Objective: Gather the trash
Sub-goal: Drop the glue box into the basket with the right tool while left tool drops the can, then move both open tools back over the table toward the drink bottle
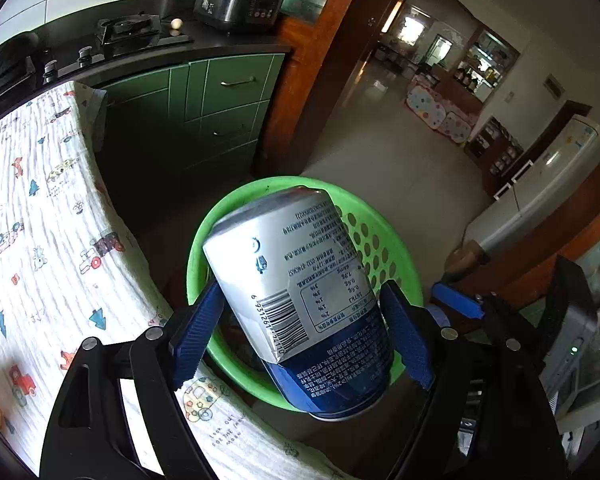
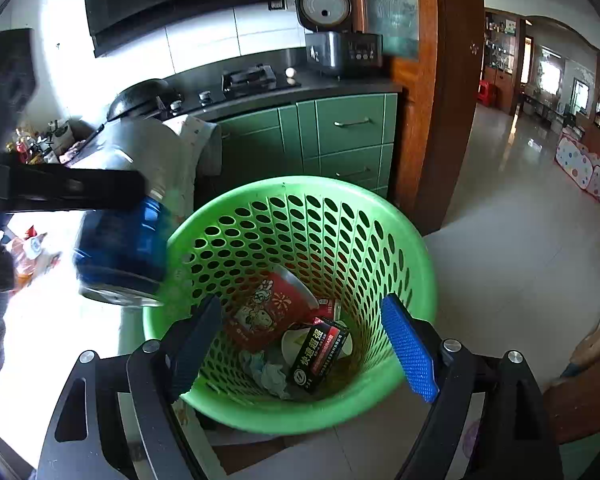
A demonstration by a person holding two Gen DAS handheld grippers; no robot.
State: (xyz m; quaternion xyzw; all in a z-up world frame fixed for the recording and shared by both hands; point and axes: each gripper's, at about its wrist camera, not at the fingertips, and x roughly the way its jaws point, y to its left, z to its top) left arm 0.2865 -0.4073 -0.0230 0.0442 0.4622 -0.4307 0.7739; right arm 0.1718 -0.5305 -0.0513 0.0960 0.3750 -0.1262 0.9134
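Note:
A silver and blue drink can (image 1: 300, 280) hangs tilted between the blue pads of my left gripper (image 1: 304, 294), which is shut on it just above the green perforated basket (image 1: 224, 208). In the right wrist view the same can (image 2: 120, 248) shows blurred at the basket's left rim. My right gripper (image 2: 302, 308) stands open over the basket (image 2: 420, 248) with nothing between its fingers. Inside the basket lie a red printed cup (image 2: 260, 316), a black box (image 2: 320, 352) and crumpled paper (image 2: 272, 376).
A table with a white patterned cloth (image 1: 40, 220) borders the basket on the left. Green cabinets (image 2: 348, 136) with a stove and a rice cooker (image 2: 340, 48) stand behind. A wooden door frame (image 2: 440, 120) and tiled floor (image 2: 520, 260) are to the right.

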